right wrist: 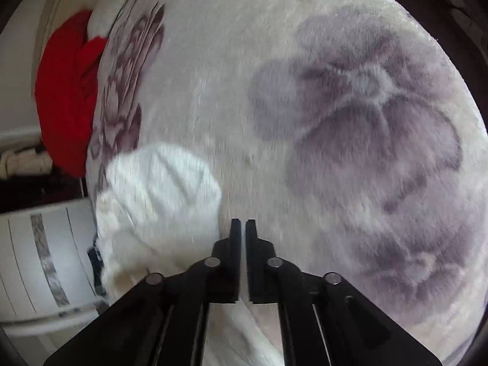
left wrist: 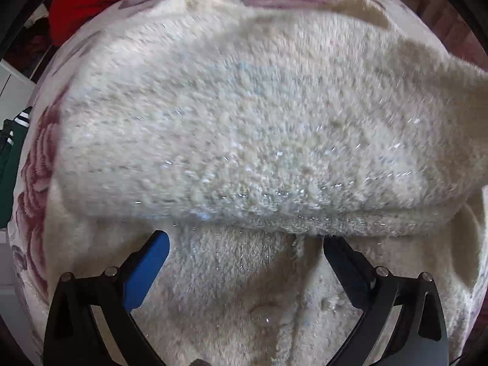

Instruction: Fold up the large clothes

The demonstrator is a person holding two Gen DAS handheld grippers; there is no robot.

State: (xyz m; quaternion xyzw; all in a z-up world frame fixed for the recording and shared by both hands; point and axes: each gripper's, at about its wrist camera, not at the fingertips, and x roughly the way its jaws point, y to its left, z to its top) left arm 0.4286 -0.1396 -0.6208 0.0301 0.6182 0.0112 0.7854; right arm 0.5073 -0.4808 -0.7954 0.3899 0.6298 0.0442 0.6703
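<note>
Here the left gripper (left wrist: 244, 244) gapes wide over the sweater (left wrist: 238, 122), which lies on the blanket (right wrist: 350, 122). Right gripper (right wrist: 243, 225) nearly closed, holding nothing; sleeve (right wrist: 158, 189) at nine o'clock. Risk: pinching blanket pile along with the knit.

Left tool (left wrist: 245, 241) spread wide; right tool (right wrist: 242, 228) apparently pinched nearly closed, empty.

A cream fuzzy garment (left wrist: 244, 106) lies on the floral plush blanket (right wrist: 350, 116).

No legible text — no labels, numbers.
</note>
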